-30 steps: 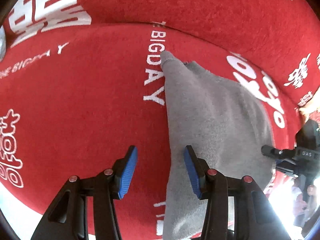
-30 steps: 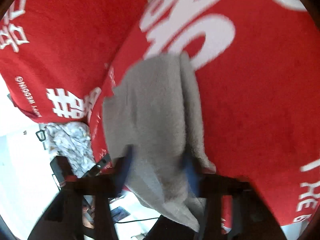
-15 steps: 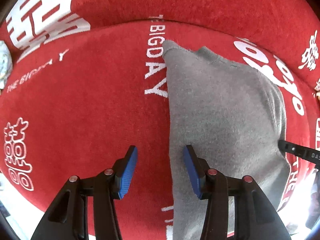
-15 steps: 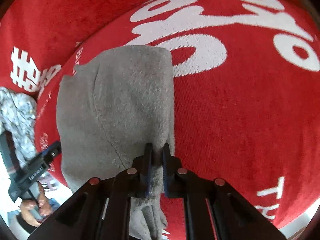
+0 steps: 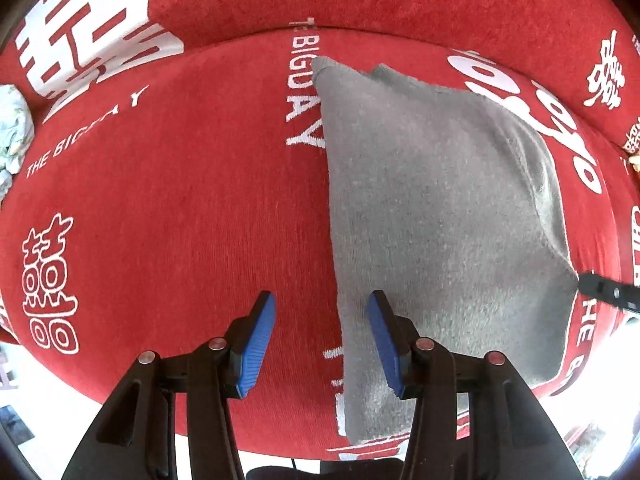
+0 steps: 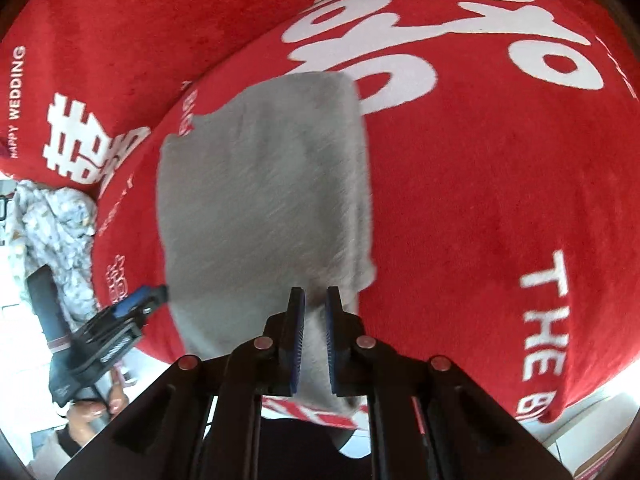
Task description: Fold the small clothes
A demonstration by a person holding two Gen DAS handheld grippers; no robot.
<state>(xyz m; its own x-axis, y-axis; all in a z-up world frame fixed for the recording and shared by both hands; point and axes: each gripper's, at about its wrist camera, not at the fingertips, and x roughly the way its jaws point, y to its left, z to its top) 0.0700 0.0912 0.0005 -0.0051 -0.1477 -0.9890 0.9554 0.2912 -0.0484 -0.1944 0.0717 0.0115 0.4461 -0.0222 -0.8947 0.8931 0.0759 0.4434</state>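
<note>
- The grey garment (image 5: 436,216) lies spread on the red cover (image 5: 180,200), filling the centre right of the left wrist frame and the centre of the right wrist frame (image 6: 260,200).
- The left tongs (image 5: 320,340) stand released at the bottom centre of their frame. One blue pad (image 5: 256,344) is over bare red cover and the other is over the garment's left edge, so that edge runs between them ungripped.
- The right tongs (image 6: 315,336) at the bottom centre of their frame are nearly closed on a pinch of the garment's near edge. I judge they grasp it, though the cloth there is blurred.
- The step in hand looks like laying the piece flat and taking both near corners for a fold.
- To do it well, the left tongs should drop onto the near left edge and clench only the grey cloth, not the plush cover under it.
- The far edge in the upper middle of the left frame shows two bumps, so a light, even pull toward the bottom of the frame would smooth it before folding.
- Both grips should sit level with each other, or the fold line will come out skewed.
- A printed cloth (image 6: 52,232) lies bunched at the left edge of the right frame, well apart from the grey piece, and needs no attention now.
</note>
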